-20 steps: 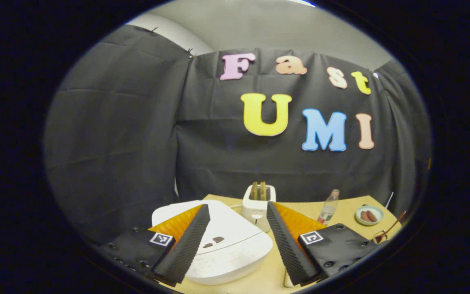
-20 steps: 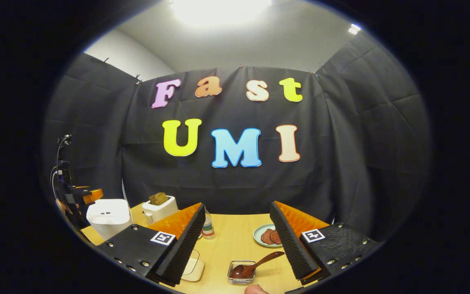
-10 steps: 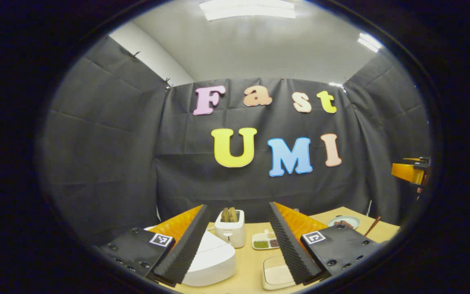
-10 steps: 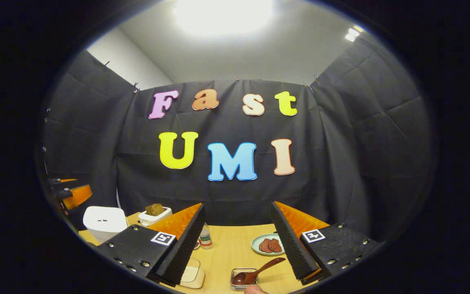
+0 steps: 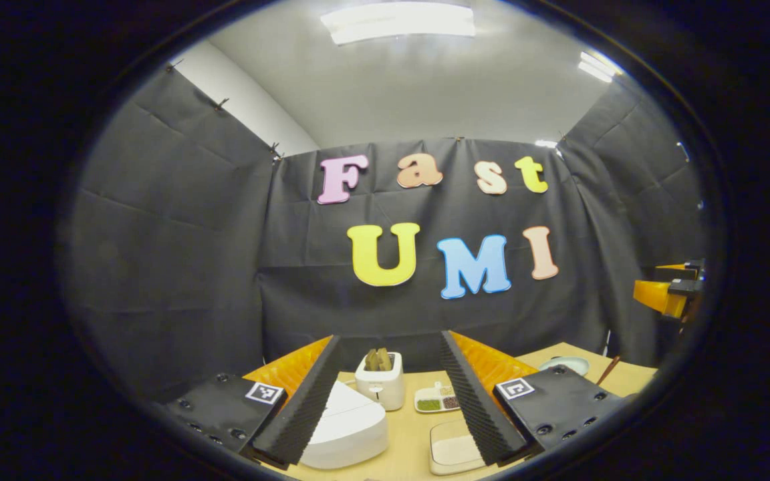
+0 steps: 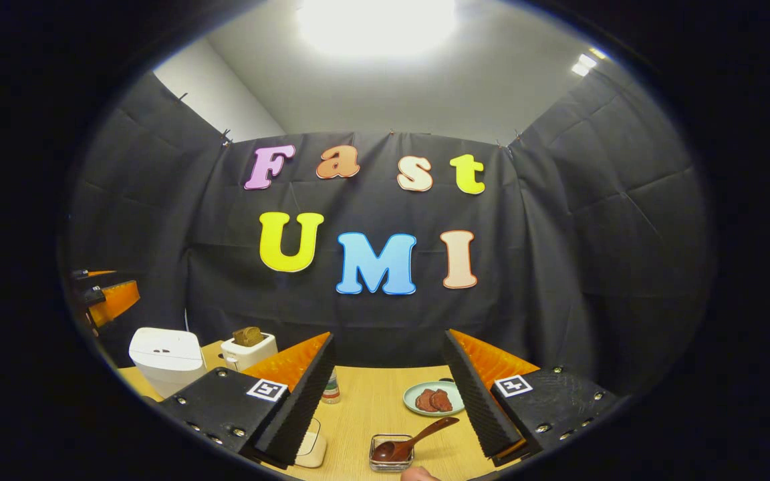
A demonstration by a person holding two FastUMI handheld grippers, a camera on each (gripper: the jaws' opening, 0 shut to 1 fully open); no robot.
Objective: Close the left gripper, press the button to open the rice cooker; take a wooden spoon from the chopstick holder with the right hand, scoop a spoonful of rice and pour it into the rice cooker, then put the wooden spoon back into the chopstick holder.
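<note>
We hold the left gripper [image 5: 390, 401] above the near edge of the table [image 5: 412, 427], its fingers spread wide with nothing between them. Past them sits the white rice cooker [image 5: 348, 427], lid down, and just behind it a toaster [image 5: 379, 387] with bread [image 5: 378, 359] standing in its slots. To the right of the toaster lies a small divided tray [image 5: 437, 399] holding green and dark grains in separate compartments. Nearer us, partly behind the right finger, is a shallow dish [image 5: 455, 449]; what it holds may be rice, though we cannot tell from here.

Our right gripper [image 6: 390, 401] is likewise spread apart and empty, well above the table [image 6: 371, 407]. Below it a small glass holder [image 6: 392, 461] carries the wooden spoon [image 6: 412, 437], bowl down inside, handle leaning up to the right. Behind that, a green plate [image 6: 433, 398] bears reddish-brown slices. A bottle [image 6: 331, 387] stands behind the left finger. The cooker [image 6: 166, 357] and the toaster [image 6: 248, 351] sit far left.
</note>
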